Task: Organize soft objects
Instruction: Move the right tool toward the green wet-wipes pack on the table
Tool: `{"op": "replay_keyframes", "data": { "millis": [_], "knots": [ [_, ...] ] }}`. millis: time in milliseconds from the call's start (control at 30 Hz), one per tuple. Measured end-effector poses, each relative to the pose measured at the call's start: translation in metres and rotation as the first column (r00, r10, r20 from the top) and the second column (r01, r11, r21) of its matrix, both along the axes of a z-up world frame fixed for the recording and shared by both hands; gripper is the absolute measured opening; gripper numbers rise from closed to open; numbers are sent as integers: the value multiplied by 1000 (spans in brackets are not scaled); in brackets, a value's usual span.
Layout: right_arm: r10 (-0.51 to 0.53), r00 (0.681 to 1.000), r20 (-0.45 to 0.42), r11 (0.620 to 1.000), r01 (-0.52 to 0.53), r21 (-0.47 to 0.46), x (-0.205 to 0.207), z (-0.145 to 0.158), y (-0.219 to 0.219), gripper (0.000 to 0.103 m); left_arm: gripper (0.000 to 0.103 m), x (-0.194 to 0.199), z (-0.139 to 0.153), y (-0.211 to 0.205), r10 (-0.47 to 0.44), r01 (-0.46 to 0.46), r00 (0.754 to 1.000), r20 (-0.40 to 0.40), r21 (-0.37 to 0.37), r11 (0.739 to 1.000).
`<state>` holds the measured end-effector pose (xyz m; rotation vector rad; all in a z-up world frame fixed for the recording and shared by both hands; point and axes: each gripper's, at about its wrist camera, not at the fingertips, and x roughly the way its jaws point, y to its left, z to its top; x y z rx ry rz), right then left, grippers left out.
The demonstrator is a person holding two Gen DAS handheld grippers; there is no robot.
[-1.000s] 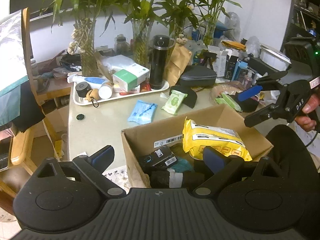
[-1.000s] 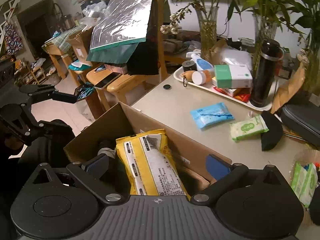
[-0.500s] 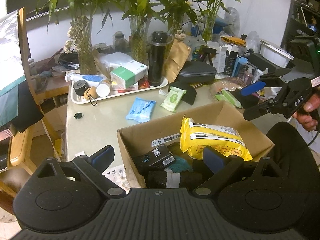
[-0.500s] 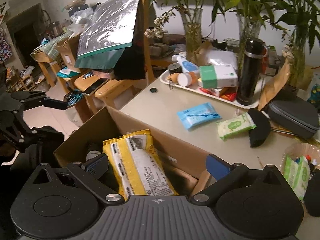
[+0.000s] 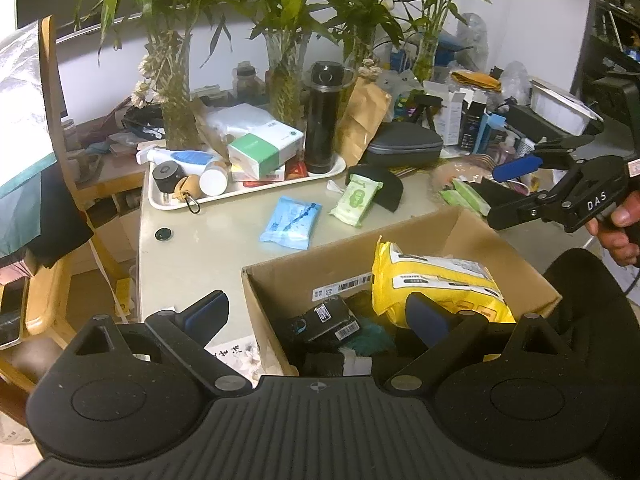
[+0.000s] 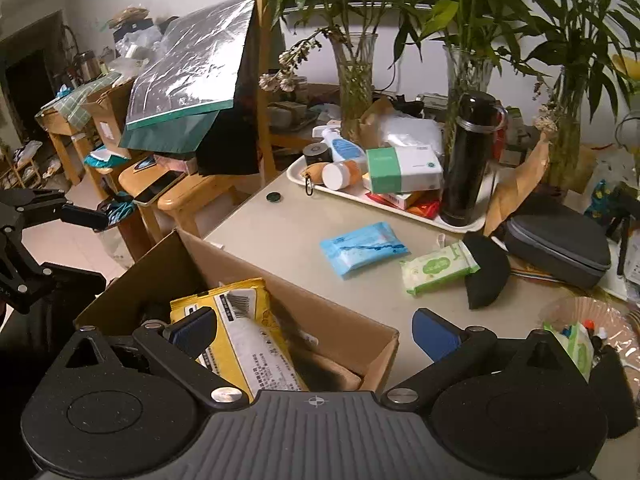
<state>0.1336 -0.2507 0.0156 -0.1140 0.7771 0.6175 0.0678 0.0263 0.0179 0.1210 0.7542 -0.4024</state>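
Note:
An open cardboard box (image 5: 472,224) (image 6: 336,322) sits at the table's near edge. It holds a yellow soft pack (image 5: 436,280) (image 6: 240,340) and dark items (image 5: 324,324). A blue wipes pack (image 5: 291,223) (image 6: 364,247) and a green wipes pack (image 5: 356,199) (image 6: 438,267) lie on the table beyond the box, next to a black pouch (image 5: 384,188) (image 6: 486,272). My left gripper (image 5: 316,312) is open and empty over the box's near left corner. My right gripper (image 6: 316,334) is open and empty over the box's right side; it also shows in the left wrist view (image 5: 516,188).
A white tray (image 5: 168,206) (image 6: 464,224) with bottles, a green-and-white box and a black flask (image 5: 322,116) (image 6: 468,156) stands at the back. Glass vases with plants, a grey case (image 5: 404,148) (image 6: 556,244) and clutter line the far side. A wooden chair (image 6: 188,196) stands left of the table.
Both grippers have drawn back and up from the box, staying open. The right gripper has swung right, bringing more of the table and packs into view.

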Motion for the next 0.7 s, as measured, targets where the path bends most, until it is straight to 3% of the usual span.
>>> {"op": "replay_keyframes", "data": {
  "millis": [700],
  "knots": [
    [-81,997,-9,997,80,-18,9,-10,-7,103,97,20,-4,-5,20,-20,1000,3,50,999]
  ]
}}
